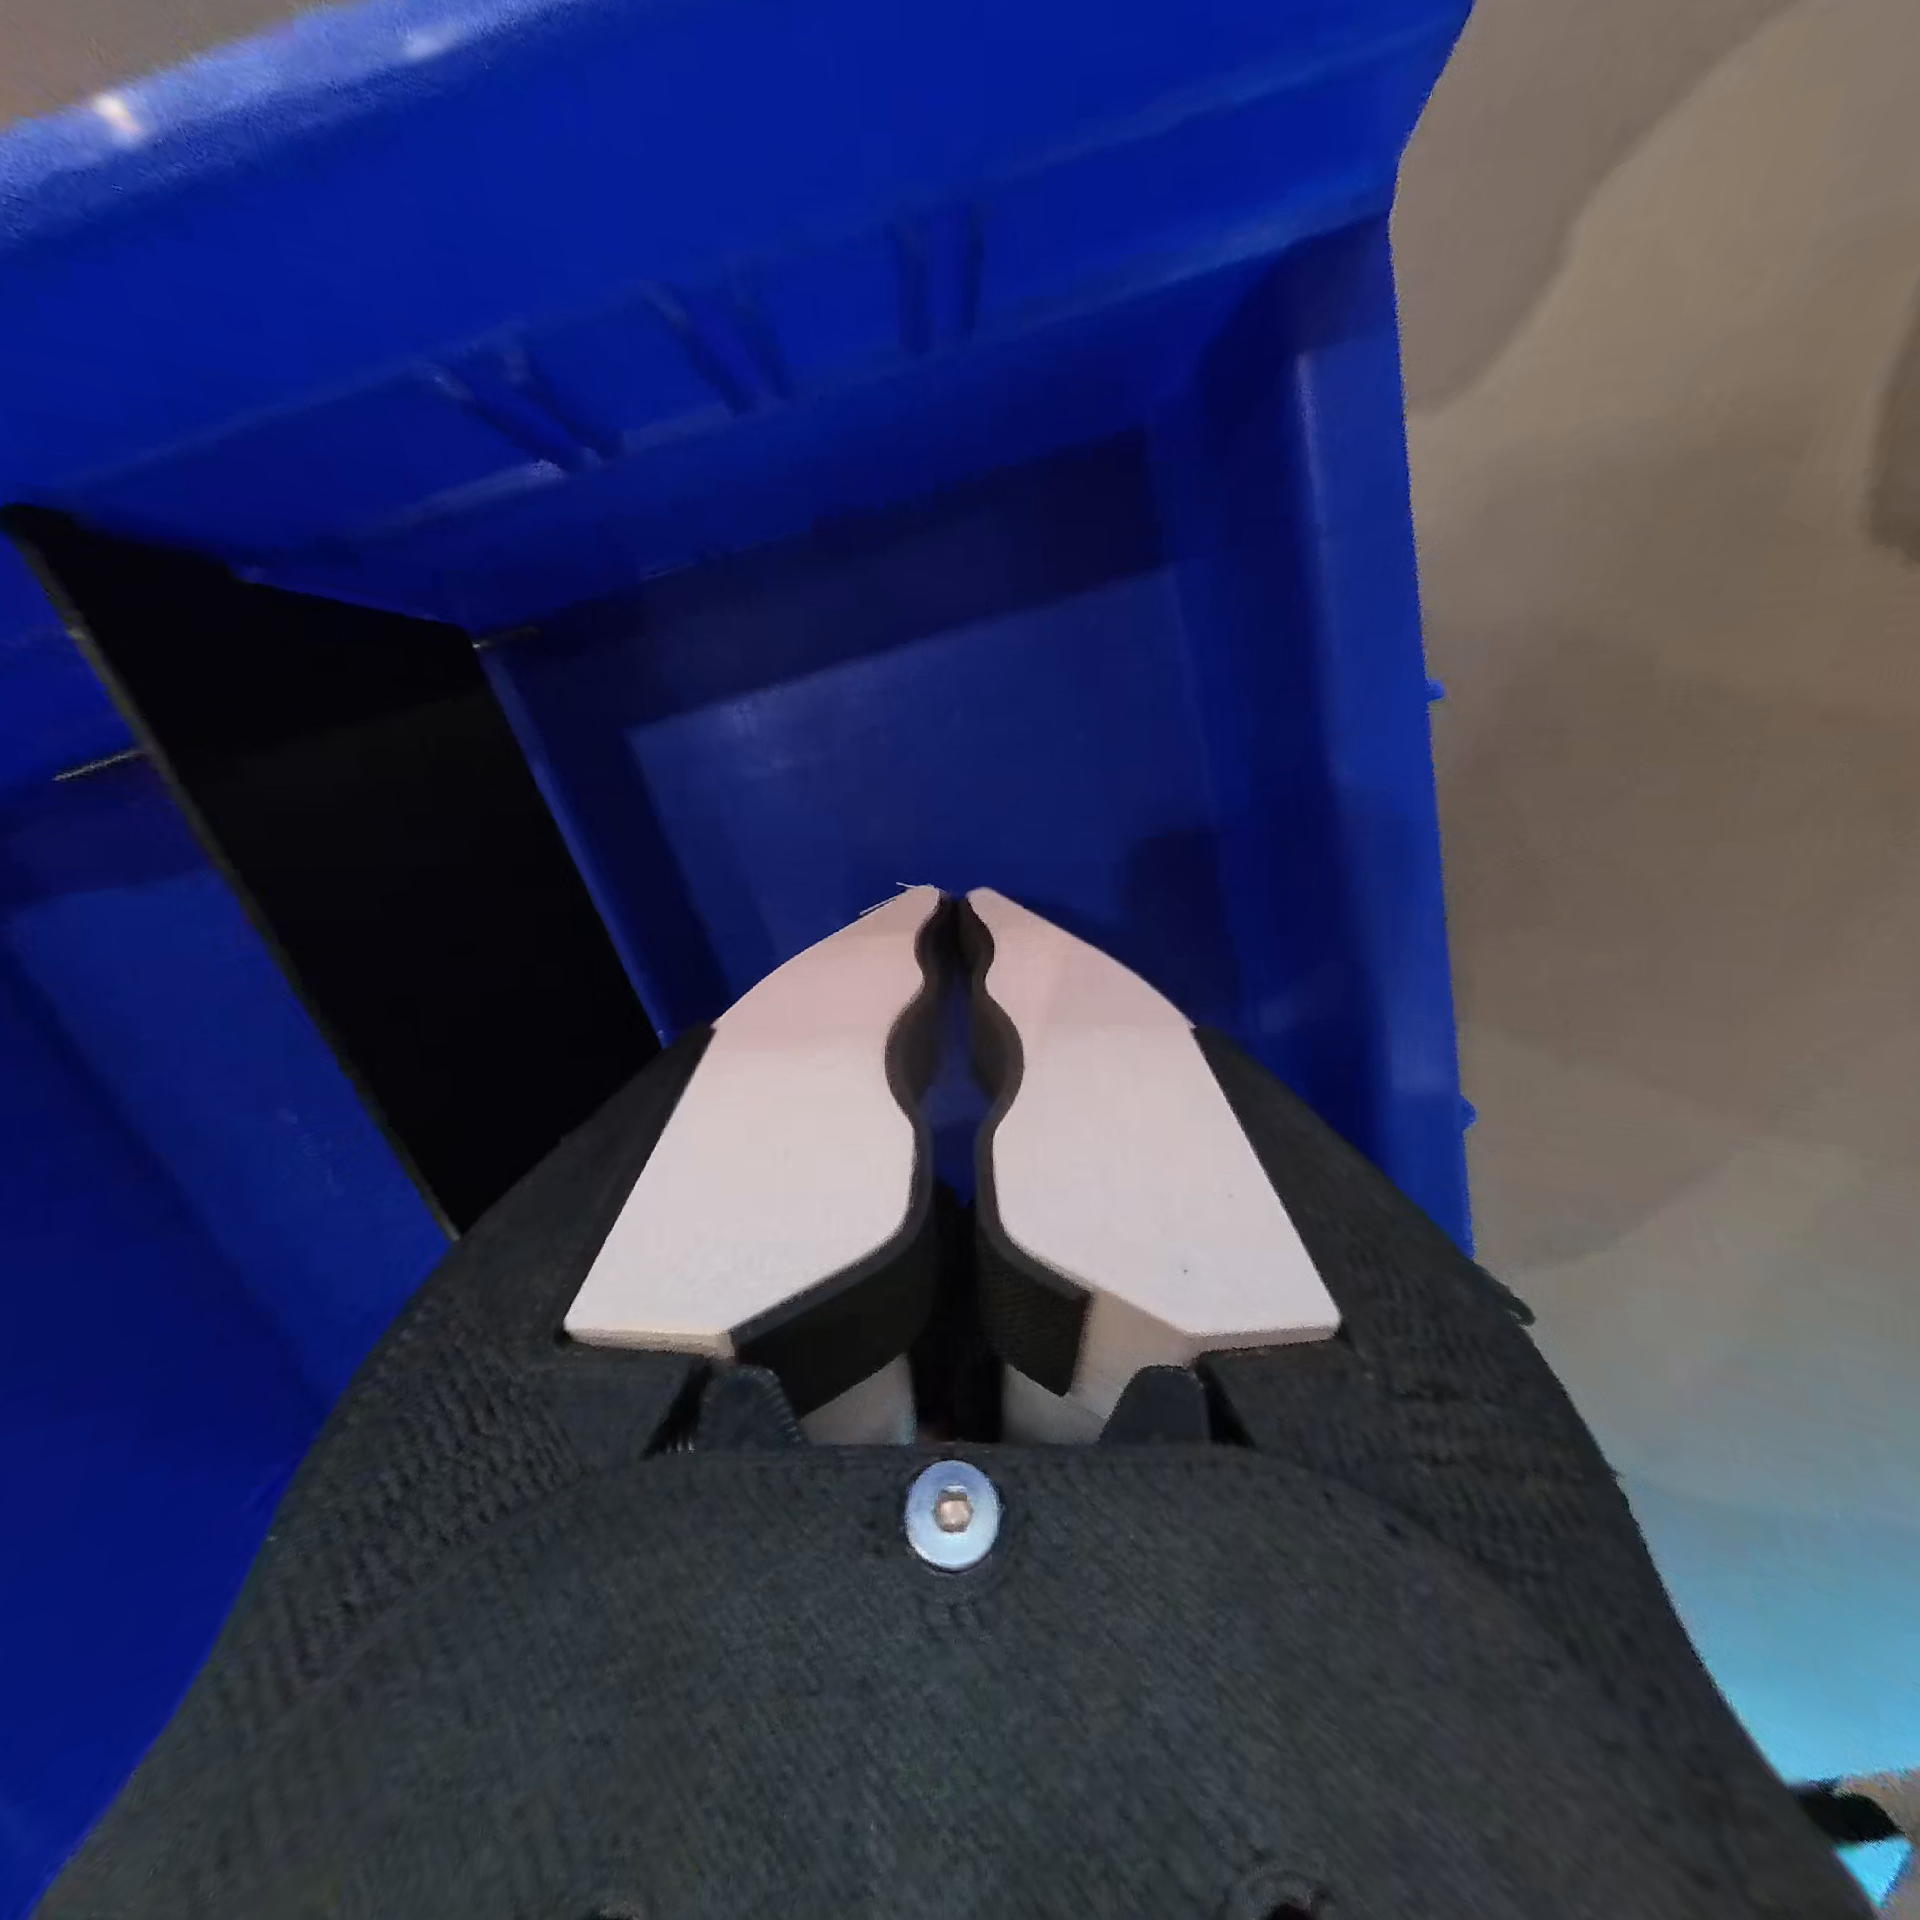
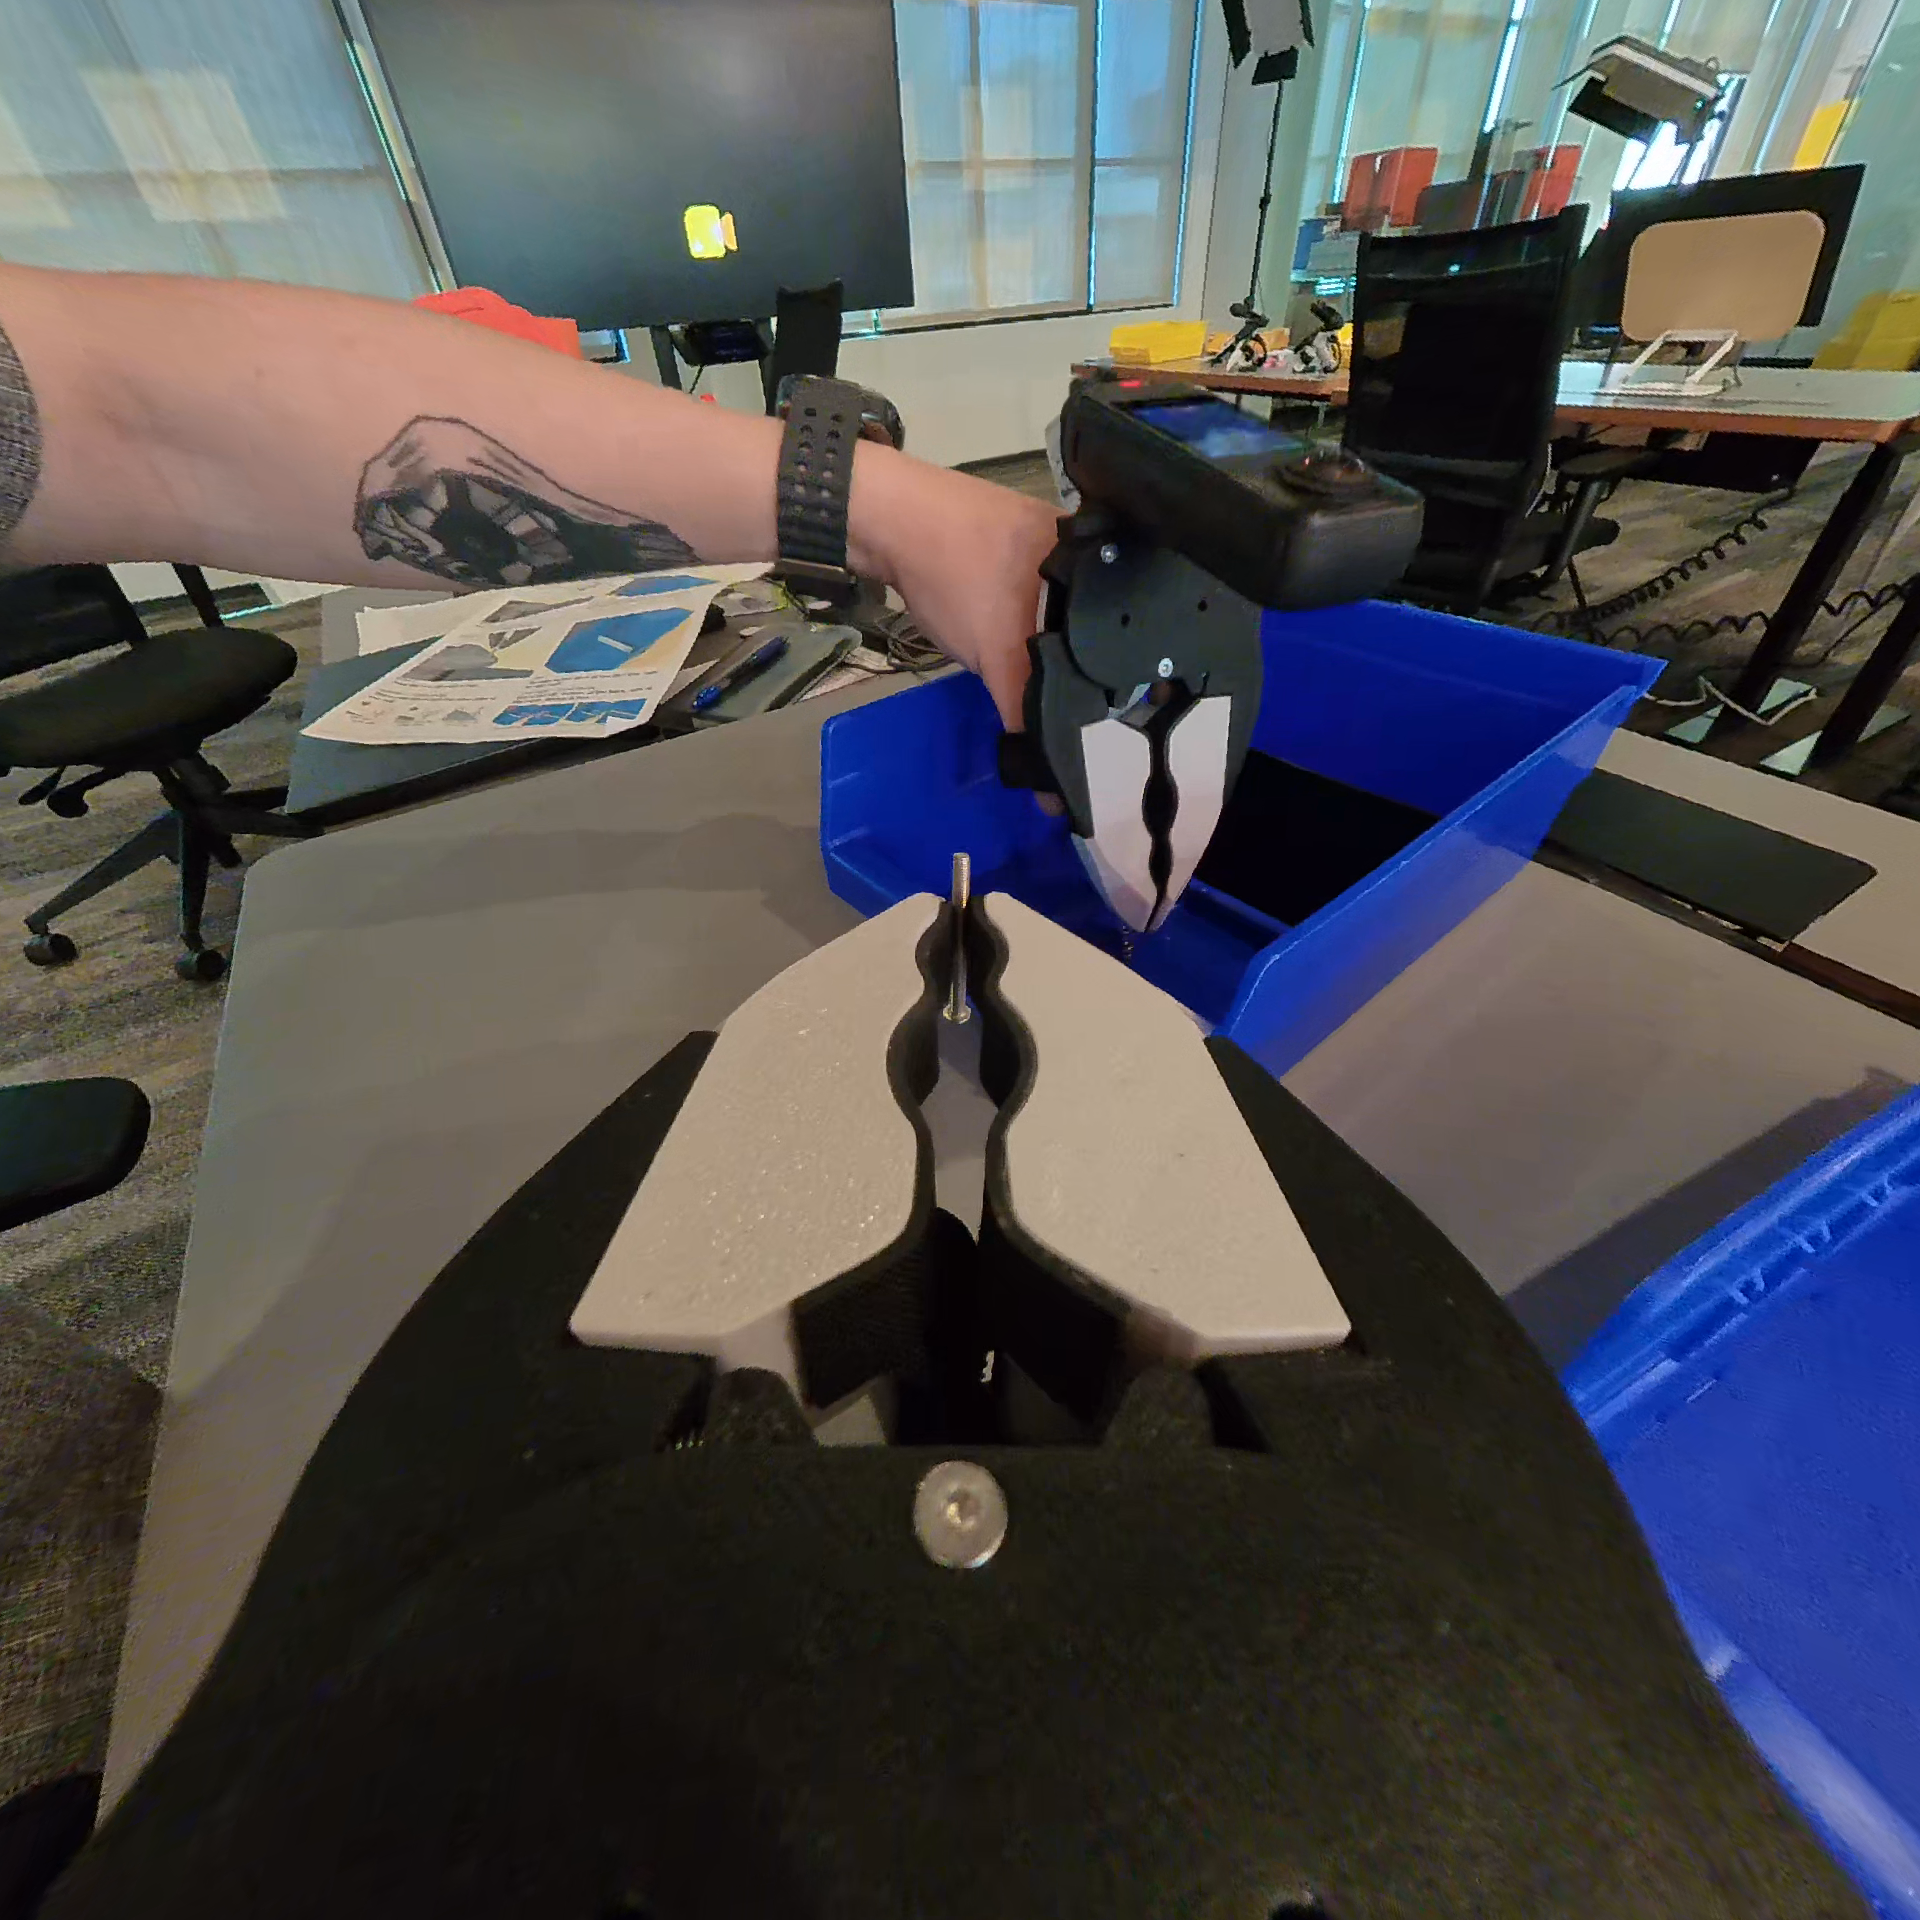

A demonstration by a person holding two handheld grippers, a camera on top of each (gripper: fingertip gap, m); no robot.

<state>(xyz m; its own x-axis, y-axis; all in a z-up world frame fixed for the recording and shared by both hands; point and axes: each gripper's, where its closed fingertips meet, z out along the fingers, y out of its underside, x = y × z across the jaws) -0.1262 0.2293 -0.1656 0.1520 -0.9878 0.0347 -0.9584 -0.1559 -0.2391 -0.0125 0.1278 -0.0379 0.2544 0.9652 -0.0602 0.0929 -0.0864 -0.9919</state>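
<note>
My right gripper (image 2: 961, 906) is shut on a thin metal screw (image 2: 958, 935). The screw lies along the fingers with its head toward the camera and its tip past the fingertips, above the grey table (image 2: 520, 987). My left gripper (image 1: 954, 900) is shut, with its tips down inside a blue plastic bin (image 1: 831, 416) beside a black divider (image 1: 364, 831). In the right wrist view the left gripper (image 2: 1148, 920) hangs over that bin (image 2: 1434, 862), held by a hand. A small dark thing (image 2: 1128, 943) shows at its tips; I cannot tell if it is gripped.
A second blue bin (image 2: 1766, 1455) stands at the table's right front. Printed sheets (image 2: 540, 665) and a pen lie on a dark table behind. Office chairs (image 2: 135, 707) stand to the left, with a large dark screen (image 2: 644, 156) and desks farther back. My right fingertips sit around 20 centimetres from my left ones.
</note>
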